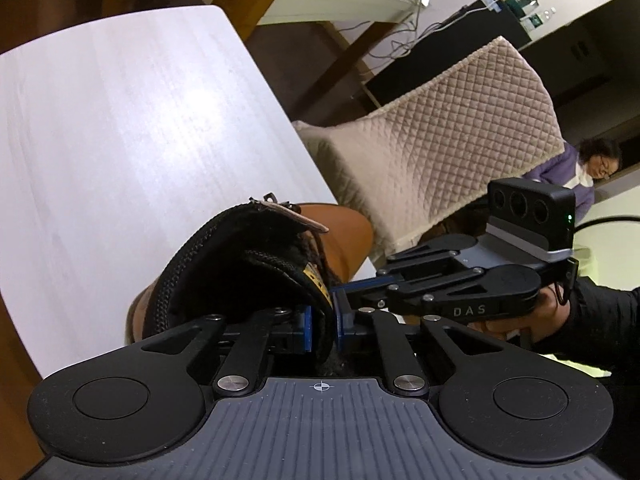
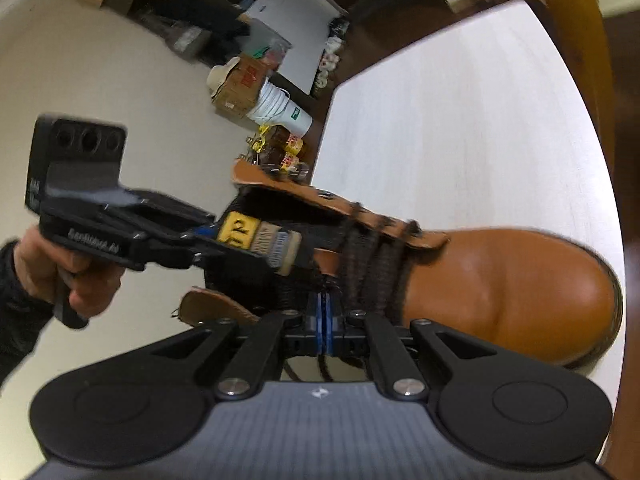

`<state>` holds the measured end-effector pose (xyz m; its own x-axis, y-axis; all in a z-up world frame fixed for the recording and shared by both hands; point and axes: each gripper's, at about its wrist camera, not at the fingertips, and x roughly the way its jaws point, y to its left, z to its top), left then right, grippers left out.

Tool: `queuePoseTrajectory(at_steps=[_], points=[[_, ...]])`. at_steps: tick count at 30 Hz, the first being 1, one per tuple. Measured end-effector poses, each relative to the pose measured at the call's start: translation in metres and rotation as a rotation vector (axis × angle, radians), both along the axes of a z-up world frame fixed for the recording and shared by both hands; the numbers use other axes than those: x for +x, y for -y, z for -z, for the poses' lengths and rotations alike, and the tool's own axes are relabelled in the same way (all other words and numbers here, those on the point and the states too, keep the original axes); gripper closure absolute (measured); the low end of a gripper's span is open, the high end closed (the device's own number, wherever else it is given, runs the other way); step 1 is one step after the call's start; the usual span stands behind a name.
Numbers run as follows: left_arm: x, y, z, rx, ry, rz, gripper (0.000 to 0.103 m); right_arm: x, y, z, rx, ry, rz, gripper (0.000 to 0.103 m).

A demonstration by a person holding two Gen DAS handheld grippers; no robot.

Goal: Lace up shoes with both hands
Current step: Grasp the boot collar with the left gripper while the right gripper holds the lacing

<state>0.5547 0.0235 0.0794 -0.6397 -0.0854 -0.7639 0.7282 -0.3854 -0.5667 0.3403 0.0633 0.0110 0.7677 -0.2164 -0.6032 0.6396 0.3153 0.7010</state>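
Tan leather boot (image 2: 500,280) lies on the white table (image 1: 132,120), toe pointing away from the cuff end where both grippers work. Left gripper (image 1: 322,326) is clamped on the boot's black padded tongue (image 1: 280,276), blue pads pinching it from both sides; the yellow label on the tongue sits just above the pads. In the right wrist view the left gripper (image 2: 204,236) comes in from the left, its tip at the yellow label (image 2: 240,230). Right gripper (image 2: 323,320) has its blue pads pressed together with a dark brown lace (image 2: 326,360) running down between them, so it is closed on the lace beside the boot's eyelet flap. Laces (image 2: 372,264) cross the lower eyelets; upper flaps are spread apart. Quilted beige chair (image 1: 452,136) stands beside the table.
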Motion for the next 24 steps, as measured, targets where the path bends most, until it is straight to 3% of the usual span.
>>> queuePoseTrajectory(at_steps=[4,8,20,24], points=[[-0.001,0.003,0.004,0.012,0.013,-0.020,0.089,-0.001,0.003,-0.002,0.041,0.024,-0.002,0.099],[-0.004,0.005,0.006,0.008,0.018,-0.021,0.089,-0.006,0.013,0.006,0.143,0.065,0.013,0.093],[-0.004,0.005,0.007,-0.005,0.031,-0.034,0.089,0.001,0.017,0.003,0.156,0.057,0.029,0.091],[-0.004,0.004,0.007,-0.010,0.031,-0.034,0.089,0.007,0.015,-0.011,0.085,0.001,0.038,0.091]])
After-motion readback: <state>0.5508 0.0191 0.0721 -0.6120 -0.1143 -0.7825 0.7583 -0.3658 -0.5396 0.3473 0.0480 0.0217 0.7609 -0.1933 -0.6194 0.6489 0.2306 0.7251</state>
